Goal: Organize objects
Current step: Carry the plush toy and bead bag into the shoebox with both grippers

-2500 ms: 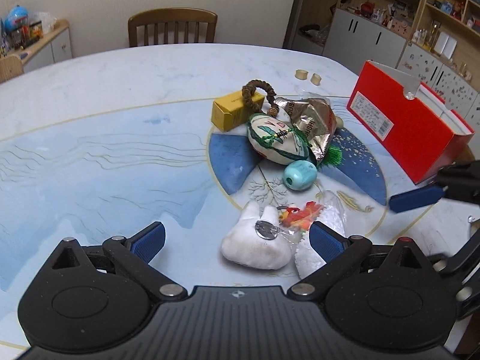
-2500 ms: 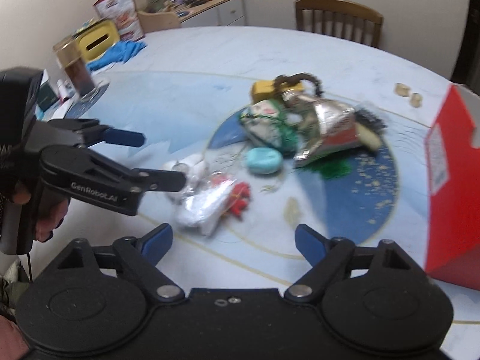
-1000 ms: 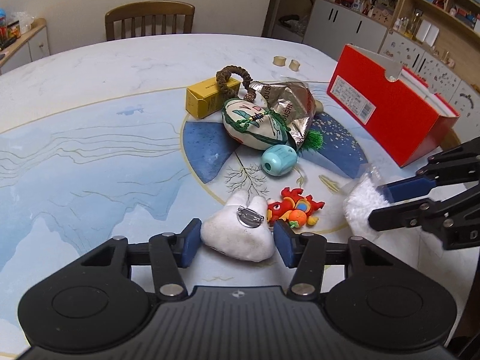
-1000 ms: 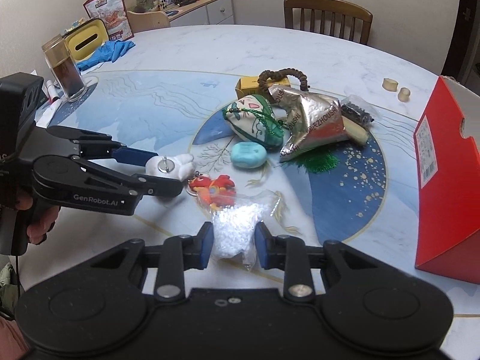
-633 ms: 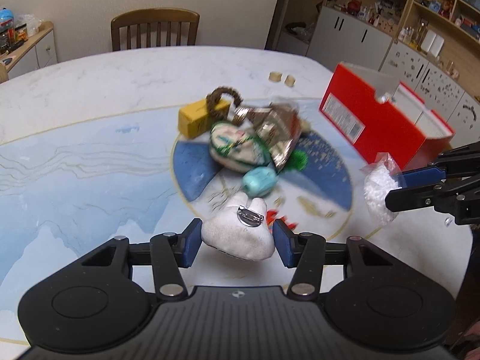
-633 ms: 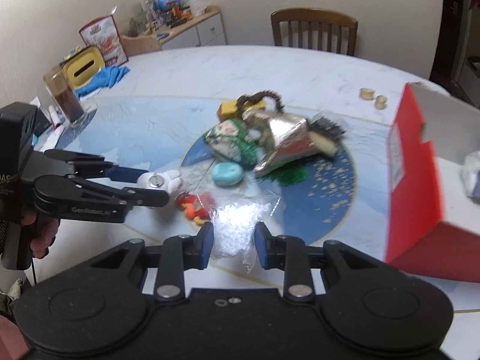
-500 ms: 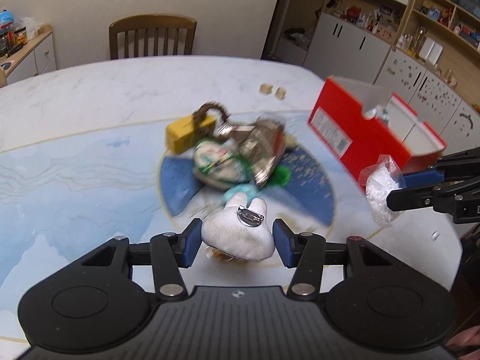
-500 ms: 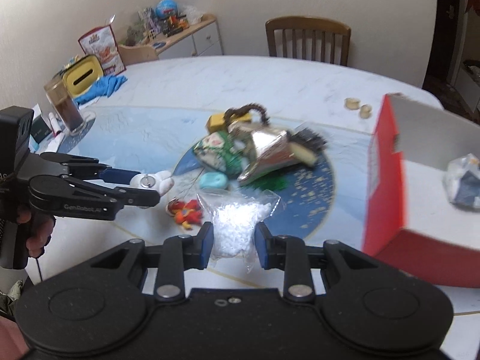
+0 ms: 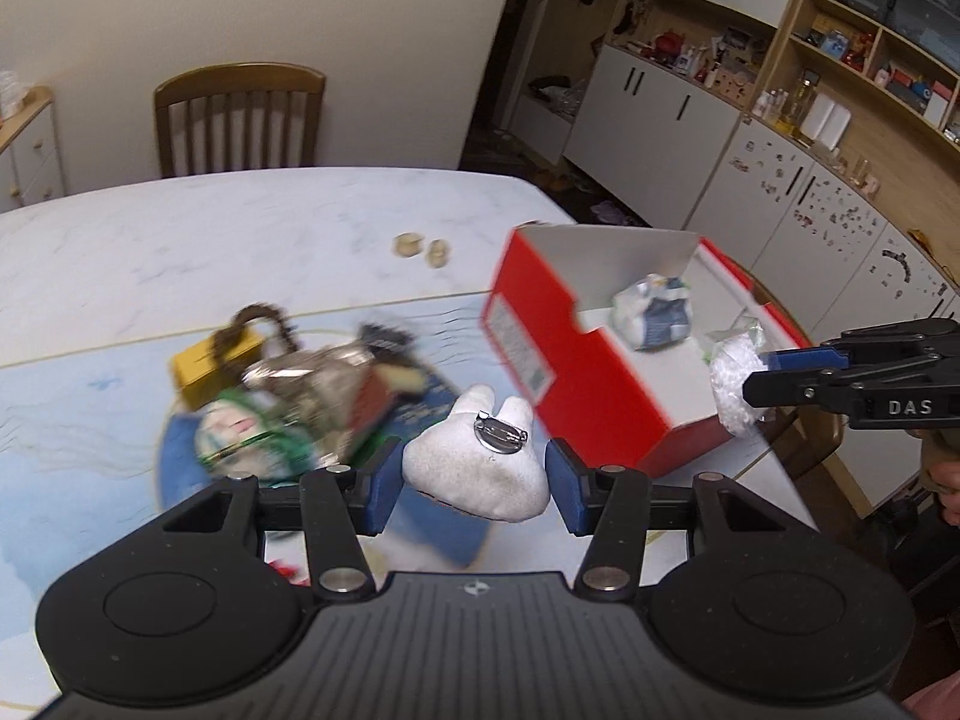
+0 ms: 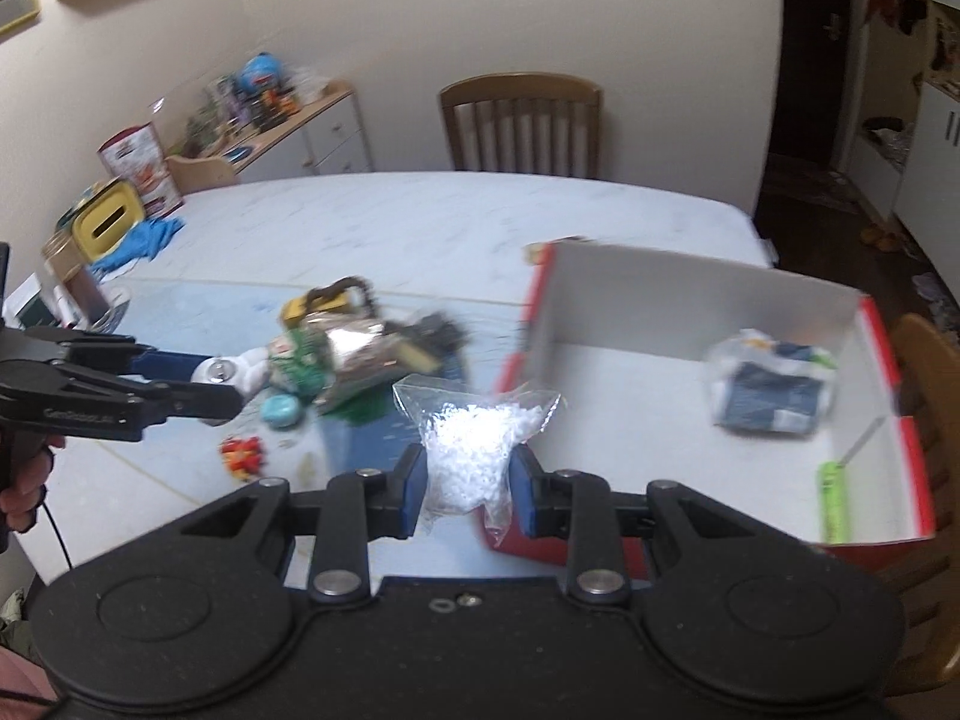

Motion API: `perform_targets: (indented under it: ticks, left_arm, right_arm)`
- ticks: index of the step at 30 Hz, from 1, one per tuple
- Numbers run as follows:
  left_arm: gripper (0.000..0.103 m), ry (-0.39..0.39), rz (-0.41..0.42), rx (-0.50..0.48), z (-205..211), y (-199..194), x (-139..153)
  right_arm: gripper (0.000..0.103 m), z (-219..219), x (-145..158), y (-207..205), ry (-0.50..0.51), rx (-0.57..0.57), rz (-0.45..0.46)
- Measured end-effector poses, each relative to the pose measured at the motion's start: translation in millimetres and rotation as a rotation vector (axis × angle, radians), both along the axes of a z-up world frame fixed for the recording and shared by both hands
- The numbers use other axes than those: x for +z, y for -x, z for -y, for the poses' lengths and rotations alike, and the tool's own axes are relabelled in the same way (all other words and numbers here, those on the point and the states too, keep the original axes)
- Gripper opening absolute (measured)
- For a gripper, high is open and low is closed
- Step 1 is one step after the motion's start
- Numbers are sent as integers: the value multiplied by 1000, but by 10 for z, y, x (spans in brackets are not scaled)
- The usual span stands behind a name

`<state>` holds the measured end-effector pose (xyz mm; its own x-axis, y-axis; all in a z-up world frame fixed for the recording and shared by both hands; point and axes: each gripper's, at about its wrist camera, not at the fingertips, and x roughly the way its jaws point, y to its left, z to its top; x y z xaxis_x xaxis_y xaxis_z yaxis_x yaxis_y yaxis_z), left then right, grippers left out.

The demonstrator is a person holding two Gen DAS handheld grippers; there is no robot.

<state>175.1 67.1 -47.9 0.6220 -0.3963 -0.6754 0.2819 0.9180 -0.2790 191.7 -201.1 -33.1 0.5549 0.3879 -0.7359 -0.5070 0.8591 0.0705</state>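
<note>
My left gripper [image 9: 471, 480] is shut on a white plush toy [image 9: 477, 462] with a metal pin, held above the table, left of the red shoebox [image 9: 576, 372]. It also shows in the right wrist view [image 10: 210, 387]. My right gripper [image 10: 465, 483] is shut on a clear bag of white beads [image 10: 474, 450], held near the box's front corner; the bag also shows in the left wrist view [image 9: 735, 378]. The open red box [image 10: 708, 312] holds a wrapped blue-white packet [image 10: 771, 387] and a green item [image 10: 831, 501].
A blurred pile lies mid-table: a yellow box [image 9: 207, 363], a silver foil bag [image 10: 354, 348], a green-patterned pouch [image 9: 240, 432], a teal object [image 10: 282, 411] and a red toy [image 10: 243, 453]. Two small rings [image 9: 423, 246] lie further back. Chairs stand behind the table.
Both grippers closed on their objects, lifted them off the table and carried them right toward the red box, whose inside now shows.
</note>
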Motion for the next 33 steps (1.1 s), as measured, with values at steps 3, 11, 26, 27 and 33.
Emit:
perform_targets:
  ticks: [3,11,26,27,33]
  left_arm:
    - [51,-3,2,-22,265,-94,66]
    - [51,-9,-7,-83,960,-400,168]
    - [51,-93,-69,-76,1990,-1138,105]
    - [51,-110,-73,-77,2050,-1186,84]
    - [51,-200,-98,-79,2329,-1491,-127]
  right_arm:
    - [28,239,32,-91,10,-25,11]
    - [28,810,21,-324,37,-85,18]
    - [28,1236,-110,-808,71,-91,-26]
    - [28,1238,-132,-833,74,-90,-30]
    - [28,1199,-330,-1006,108,-64,-73]
